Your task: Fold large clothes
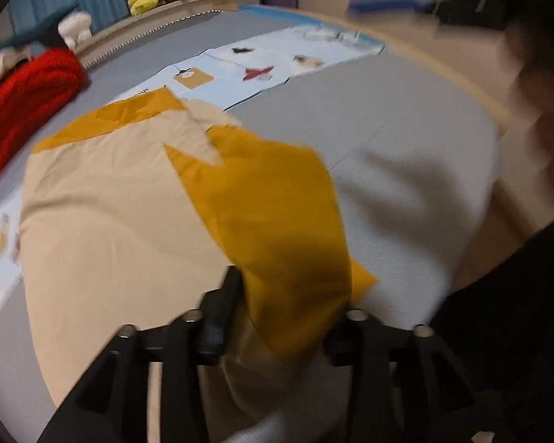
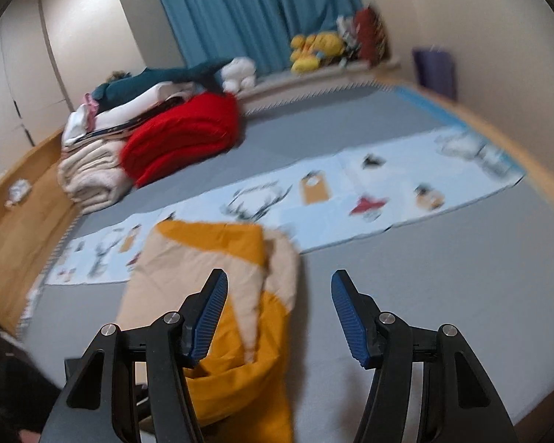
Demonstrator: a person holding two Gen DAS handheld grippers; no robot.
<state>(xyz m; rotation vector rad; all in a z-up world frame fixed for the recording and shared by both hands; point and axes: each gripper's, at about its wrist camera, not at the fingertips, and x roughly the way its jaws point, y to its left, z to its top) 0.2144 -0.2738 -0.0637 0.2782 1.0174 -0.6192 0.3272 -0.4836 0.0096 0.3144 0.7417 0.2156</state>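
Beige-and-mustard garment [image 2: 218, 269] spread on grey mat [image 2: 424, 295]. Right gripper [image 2: 279, 317] spread, empty. Left gripper [image 1: 291, 295] parted, mustard sleeve between; grip unclear. Red knit [image 2: 181, 136] at ten o'clock.

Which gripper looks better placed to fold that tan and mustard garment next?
Probably the left gripper: mustard fabric of the tan and mustard garment lies between its fingers. The right gripper is open, holding nothing.

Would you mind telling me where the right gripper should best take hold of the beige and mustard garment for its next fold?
Probably the garment's near mustard end, bunched just below the open right gripper. Come from above and lower the fingers astride that raised fold: it stands proud of the grey mat, while the far beige part lies flat.
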